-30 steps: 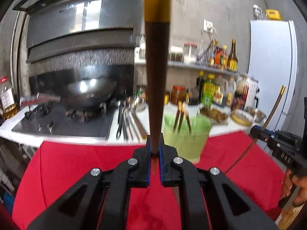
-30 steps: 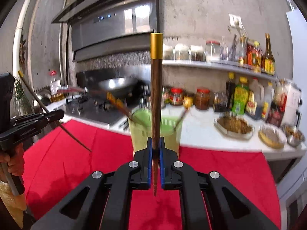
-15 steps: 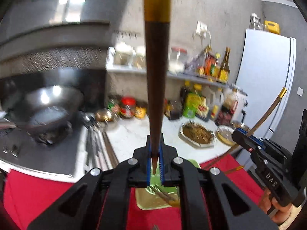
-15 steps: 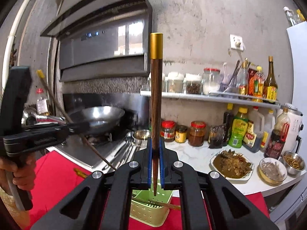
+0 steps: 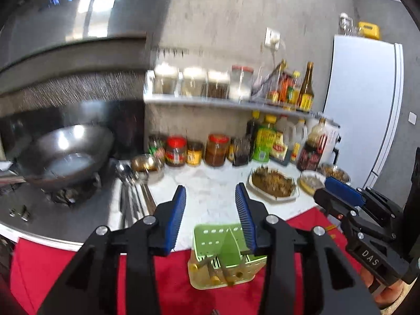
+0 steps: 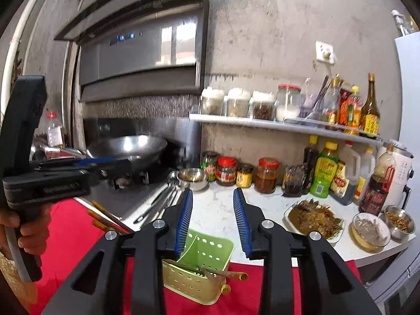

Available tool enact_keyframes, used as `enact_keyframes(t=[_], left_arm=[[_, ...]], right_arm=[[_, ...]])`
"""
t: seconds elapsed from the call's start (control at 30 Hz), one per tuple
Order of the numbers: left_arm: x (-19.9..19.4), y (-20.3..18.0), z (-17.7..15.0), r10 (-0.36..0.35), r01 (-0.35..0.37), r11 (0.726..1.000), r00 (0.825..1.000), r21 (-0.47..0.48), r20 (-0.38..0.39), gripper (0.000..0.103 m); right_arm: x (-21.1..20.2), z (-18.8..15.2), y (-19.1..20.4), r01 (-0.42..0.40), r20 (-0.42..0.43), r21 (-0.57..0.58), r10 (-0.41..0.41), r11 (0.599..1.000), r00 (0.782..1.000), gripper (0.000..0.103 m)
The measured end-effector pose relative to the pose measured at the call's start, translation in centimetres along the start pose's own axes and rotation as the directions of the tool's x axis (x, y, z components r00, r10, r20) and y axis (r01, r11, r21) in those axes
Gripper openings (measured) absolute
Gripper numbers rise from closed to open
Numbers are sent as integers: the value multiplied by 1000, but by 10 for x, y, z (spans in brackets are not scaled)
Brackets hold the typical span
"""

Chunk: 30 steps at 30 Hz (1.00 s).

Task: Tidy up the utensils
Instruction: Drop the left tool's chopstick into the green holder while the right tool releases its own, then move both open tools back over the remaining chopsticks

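Note:
A green perforated utensil holder [image 5: 223,257] stands on the red cloth [image 5: 65,275], with several brown, gold-tipped chopsticks [image 5: 210,270] in it. My left gripper [image 5: 210,210] is open and empty, right above the holder. My right gripper [image 6: 212,218] is open and empty too, above the holder [image 6: 202,270], where chopsticks [image 6: 223,273] lean over its rim. The right gripper shows at the right of the left wrist view [image 5: 351,210]; the left gripper shows at the left of the right wrist view [image 6: 65,173]. More chopsticks [image 6: 105,218] poke out behind my left finger.
Behind the cloth runs a white counter [image 5: 210,191] with jars, sauce bottles and bowls of food [image 5: 273,183]. A wok [image 5: 65,155] sits on the stove at the left, with metal utensils [image 5: 131,197] beside it. A white fridge [image 5: 362,110] stands at the right.
Both grippers have opened and let go of their chopsticks, which now lie in the green holder. Both cameras have moved closer over the holder.

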<state>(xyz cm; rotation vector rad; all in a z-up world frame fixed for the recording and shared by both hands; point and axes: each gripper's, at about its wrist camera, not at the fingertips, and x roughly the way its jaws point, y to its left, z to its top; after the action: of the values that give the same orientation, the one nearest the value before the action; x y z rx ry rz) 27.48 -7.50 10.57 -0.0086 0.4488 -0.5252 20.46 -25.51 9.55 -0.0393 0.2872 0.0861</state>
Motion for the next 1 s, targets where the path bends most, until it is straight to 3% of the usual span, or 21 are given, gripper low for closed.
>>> enact_keyframes(t=[0.13, 0.23, 0.3, 0.43, 0.6, 0.7, 0.83, 1.0], left_arm=[[-54, -11, -5, 98, -99, 995, 993, 11, 60, 47], [-87, -17, -32, 198, -200, 979, 978, 25, 59, 48], [-102, -17, -56, 239, -240, 971, 970, 17, 32, 50], [-120, -11, -131, 301, -302, 953, 948, 0, -107, 51], [-129, -4, -222, 304, -323, 946, 914, -31, -270, 51], [-133, 1, -256, 312, -342, 939, 892, -36, -325, 51], [-138, 5, -278, 310, -349, 935, 883, -52, -352, 51], [-138, 8, -287, 305, -347, 936, 880, -53, -363, 51]], right_arm=[[-48, 0, 0, -8, 20, -3, 8, 1000, 1000, 39], [-73, -18, 2, -35, -16, -2, 35, 999, 999, 41], [-86, -40, 8, -59, -63, -7, 58, 998, 996, 41], [-98, -99, 24, -94, -177, -9, 91, 996, 980, 41], [-108, -172, 53, -131, -305, -2, 124, 991, 944, 41], [-110, -199, 65, -149, -356, 17, 146, 989, 923, 41], [-107, -224, 82, -168, -413, 59, 177, 984, 893, 40], [-94, -233, 102, -178, -461, 86, 198, 980, 865, 16]])
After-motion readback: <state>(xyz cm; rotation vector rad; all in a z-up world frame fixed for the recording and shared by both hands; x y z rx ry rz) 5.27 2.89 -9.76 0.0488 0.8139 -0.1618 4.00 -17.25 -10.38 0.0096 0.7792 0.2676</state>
